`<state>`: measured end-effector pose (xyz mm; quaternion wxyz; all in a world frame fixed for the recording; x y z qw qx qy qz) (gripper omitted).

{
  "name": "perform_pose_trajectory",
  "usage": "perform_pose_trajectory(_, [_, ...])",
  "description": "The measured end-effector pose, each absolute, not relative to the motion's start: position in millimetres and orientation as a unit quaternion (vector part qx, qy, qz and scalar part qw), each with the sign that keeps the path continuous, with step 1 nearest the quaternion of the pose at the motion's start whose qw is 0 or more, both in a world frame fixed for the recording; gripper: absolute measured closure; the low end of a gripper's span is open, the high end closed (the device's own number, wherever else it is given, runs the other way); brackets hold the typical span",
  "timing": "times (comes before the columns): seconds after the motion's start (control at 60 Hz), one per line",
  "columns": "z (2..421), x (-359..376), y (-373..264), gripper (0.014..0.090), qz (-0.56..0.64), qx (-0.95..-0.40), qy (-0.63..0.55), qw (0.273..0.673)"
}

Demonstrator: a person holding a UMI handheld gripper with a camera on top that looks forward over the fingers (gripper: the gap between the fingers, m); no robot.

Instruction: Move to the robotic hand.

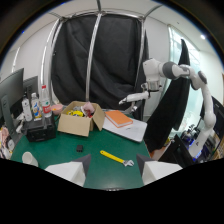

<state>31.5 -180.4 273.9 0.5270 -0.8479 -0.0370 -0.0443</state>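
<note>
With nothing between its parted white fingers, the gripper should rise and swing rightward toward the pale robotic hand on the white robot arm, far beyond them, clearing the open cardboard box.

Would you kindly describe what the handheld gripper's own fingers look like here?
Only the gripper fingertips show: two pale, white-grey wedge-shaped fingers with darker inner faces tapering to points. No cables, markings, hand or sleeve are visible.
</note>
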Motion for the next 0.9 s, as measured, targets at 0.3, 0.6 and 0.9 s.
perform_pose_trajectory(0.3, [300.5, 45.1, -171.7, 0.0185, -0.055, -0.83, -0.022, 0.555])
perform_pose_trajectory(0.6, [343.5, 86.7, -82.5, 0.0186, -0.07, -0.805, -0.012, 0.589])
perform_pose_trajectory(0.9, [337.0, 113.9, 8.5, 0.0217, -0.063, -0.804, -0.006, 0.591])
